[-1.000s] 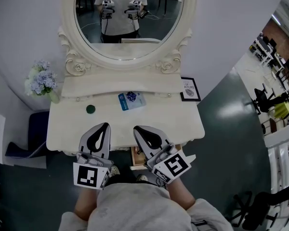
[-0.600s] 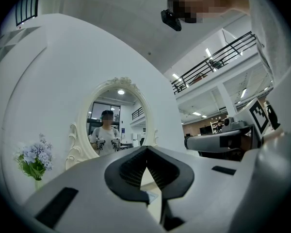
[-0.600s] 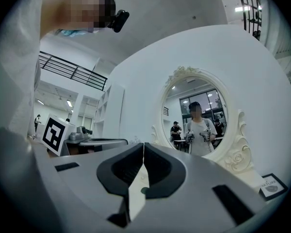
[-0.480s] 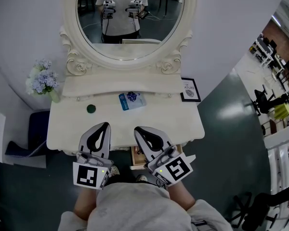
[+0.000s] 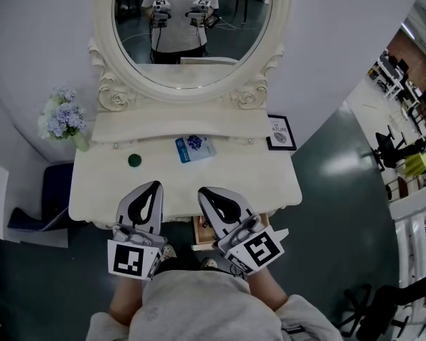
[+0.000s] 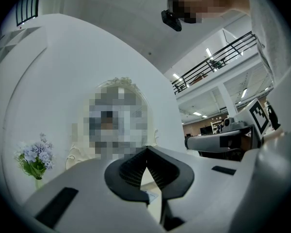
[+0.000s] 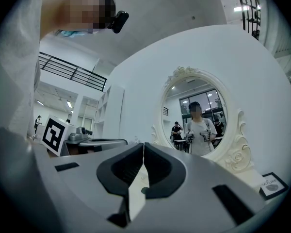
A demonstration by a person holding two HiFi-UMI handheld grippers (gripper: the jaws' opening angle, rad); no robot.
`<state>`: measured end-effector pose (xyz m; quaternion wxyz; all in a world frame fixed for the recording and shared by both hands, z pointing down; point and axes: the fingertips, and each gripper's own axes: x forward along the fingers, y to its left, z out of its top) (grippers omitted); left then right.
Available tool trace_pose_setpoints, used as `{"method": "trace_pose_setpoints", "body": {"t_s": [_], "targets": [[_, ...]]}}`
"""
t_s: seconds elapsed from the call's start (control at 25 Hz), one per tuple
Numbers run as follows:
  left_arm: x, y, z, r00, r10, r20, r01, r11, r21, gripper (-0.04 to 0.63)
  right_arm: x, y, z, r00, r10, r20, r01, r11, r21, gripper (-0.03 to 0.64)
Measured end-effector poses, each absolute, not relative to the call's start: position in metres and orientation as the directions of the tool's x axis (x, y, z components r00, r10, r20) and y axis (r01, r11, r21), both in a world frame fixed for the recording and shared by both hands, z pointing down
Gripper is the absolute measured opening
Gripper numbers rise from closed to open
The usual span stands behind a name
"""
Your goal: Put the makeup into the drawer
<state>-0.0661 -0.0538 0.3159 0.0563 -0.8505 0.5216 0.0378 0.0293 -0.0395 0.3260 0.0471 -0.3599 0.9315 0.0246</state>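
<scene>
A blue-and-white makeup packet [image 5: 194,148] lies flat near the middle of the white dressing table [image 5: 270,180]. A small dark green round piece [image 5: 133,160] sits to its left and shows through the gap under the right jaws as a dark dot [image 7: 144,191]. Both grippers hover over the table's front edge, short of these items. My left gripper [image 5: 154,185] [image 6: 146,148] has its jaws closed together and holds nothing. My right gripper [image 5: 201,190] [image 7: 143,143] is likewise shut and empty. Below the front edge, between the grippers, a wooden drawer [image 5: 203,234] stands partly pulled out.
An oval mirror [image 5: 192,27] in an ornate frame rises behind a raised shelf [image 5: 177,125]. A vase of pale blue flowers [image 5: 59,121] stands at the back left, a small framed picture [image 5: 279,131] at the back right. A dark blue box [image 5: 53,190] sits on the floor at the left.
My right gripper has turned very slightly; everything else is as it was.
</scene>
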Motion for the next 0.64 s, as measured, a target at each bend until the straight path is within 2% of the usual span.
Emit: {"method": "trace_pose_setpoints", "body": {"t_s": [0.36, 0.64], "targets": [[-0.0662, -0.0562, 0.32, 0.453, -0.886, -0.098, -0.892, -0.449, -0.055, 0.014, 0.0312, -0.0439, 0.3245, -0.734, -0.669, -0.114, -0.673, 0.74, -0.007, 0.021], [-0.0643, -0.0601, 0.3141, 0.446, -0.886, -0.125, -0.895, -0.443, -0.052, 0.014, 0.0325, -0.0464, 0.3235, -0.734, -0.669, -0.114, -0.673, 0.74, -0.006, 0.021]]}}
